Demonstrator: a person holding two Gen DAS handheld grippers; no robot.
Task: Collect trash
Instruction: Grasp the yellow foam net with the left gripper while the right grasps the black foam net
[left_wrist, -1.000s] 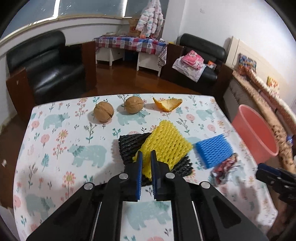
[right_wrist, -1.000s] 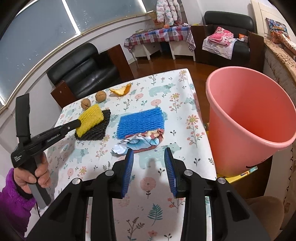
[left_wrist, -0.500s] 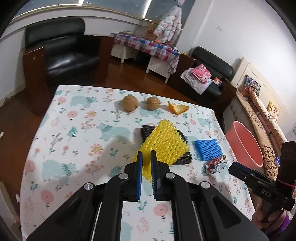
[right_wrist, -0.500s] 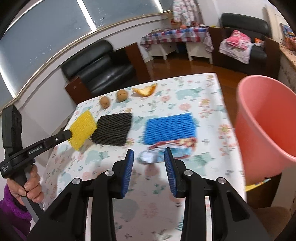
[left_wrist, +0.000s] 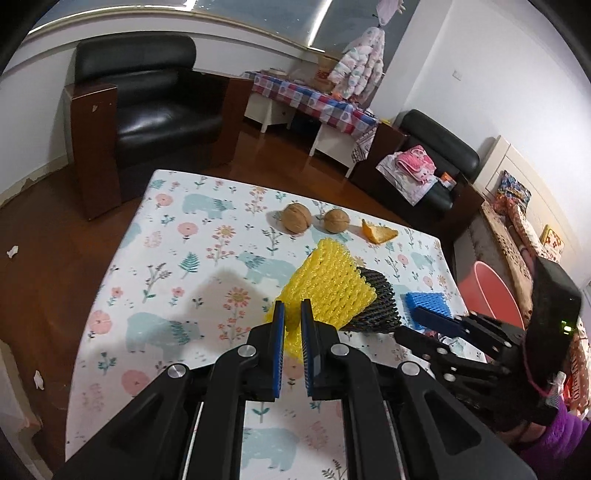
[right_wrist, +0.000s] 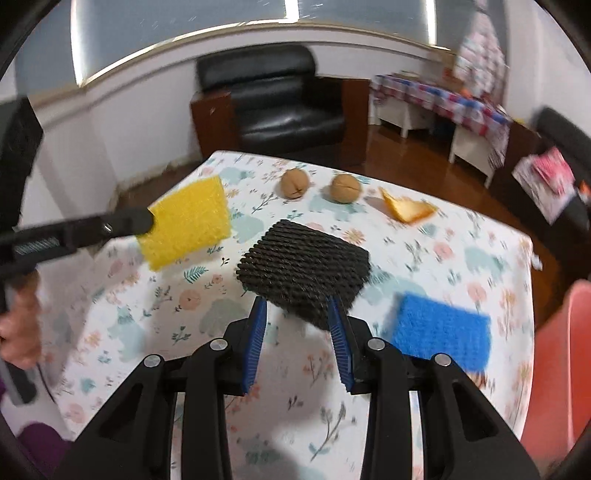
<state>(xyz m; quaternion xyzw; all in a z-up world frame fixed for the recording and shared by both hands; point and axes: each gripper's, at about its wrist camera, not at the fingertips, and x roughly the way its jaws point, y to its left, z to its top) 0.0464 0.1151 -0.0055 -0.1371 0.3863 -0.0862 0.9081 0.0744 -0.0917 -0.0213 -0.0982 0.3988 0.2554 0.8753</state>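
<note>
My left gripper (left_wrist: 289, 314) is shut on a yellow foam net (left_wrist: 325, 284) and holds it above the table; it also shows in the right wrist view (right_wrist: 186, 219). My right gripper (right_wrist: 297, 314) is open and empty, just in front of a black foam net (right_wrist: 303, 264) lying on the table. A blue foam net (right_wrist: 441, 330) lies to its right. Two walnuts (right_wrist: 294, 183) (right_wrist: 345, 188) and an orange peel (right_wrist: 406, 208) lie at the far side. The pink bin (right_wrist: 561, 354) stands at the right table edge.
The table carries a floral cloth (left_wrist: 184, 258). A black armchair (left_wrist: 144, 110) stands beyond it, a second one (left_wrist: 436, 155) with clothes to the right. My right gripper also shows in the left wrist view (left_wrist: 436, 321), low right.
My left gripper lifted the yellow net off the black net and drew it back left. My right gripper swung left from the wrapper and bin toward the black net.
</note>
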